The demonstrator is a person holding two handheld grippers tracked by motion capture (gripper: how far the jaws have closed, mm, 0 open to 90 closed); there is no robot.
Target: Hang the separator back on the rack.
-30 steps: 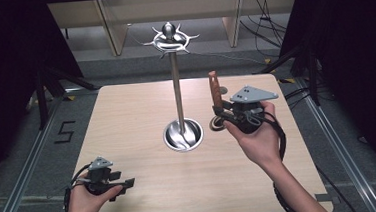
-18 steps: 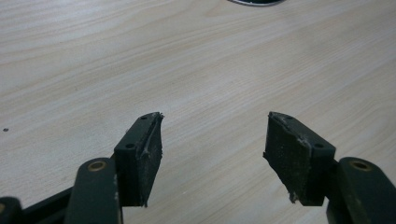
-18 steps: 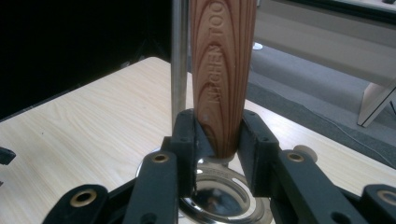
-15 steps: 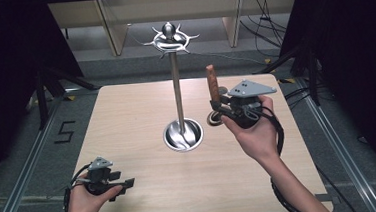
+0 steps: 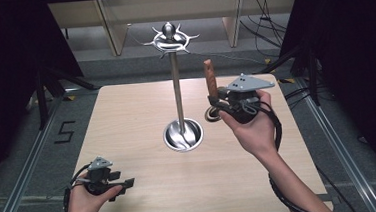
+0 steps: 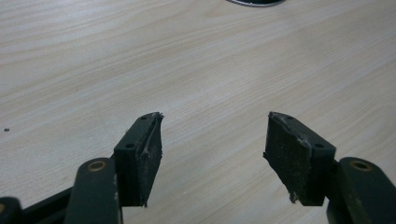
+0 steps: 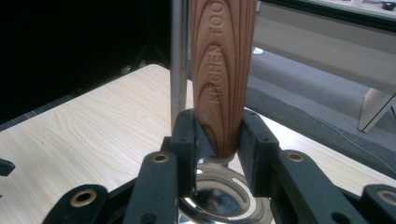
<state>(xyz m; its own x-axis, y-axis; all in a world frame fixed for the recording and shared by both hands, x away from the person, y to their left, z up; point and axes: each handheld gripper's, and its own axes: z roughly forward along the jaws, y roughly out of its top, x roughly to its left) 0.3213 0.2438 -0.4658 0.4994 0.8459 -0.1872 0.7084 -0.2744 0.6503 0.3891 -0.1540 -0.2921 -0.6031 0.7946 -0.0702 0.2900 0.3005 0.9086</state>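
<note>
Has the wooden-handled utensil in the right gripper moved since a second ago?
Yes, slightly. The utensil in the right gripper has shifted a little toward the steel stand and now stands more upright.

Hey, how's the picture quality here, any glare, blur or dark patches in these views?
High view: evenly lit table, black surroundings, soft glare in the stand's steel base. Left gripper view: pads sharp, far wood grain softer. Right gripper view: wooden handle crisp with readable lettering, dark left background, reflections on the metal ring below.
</note>
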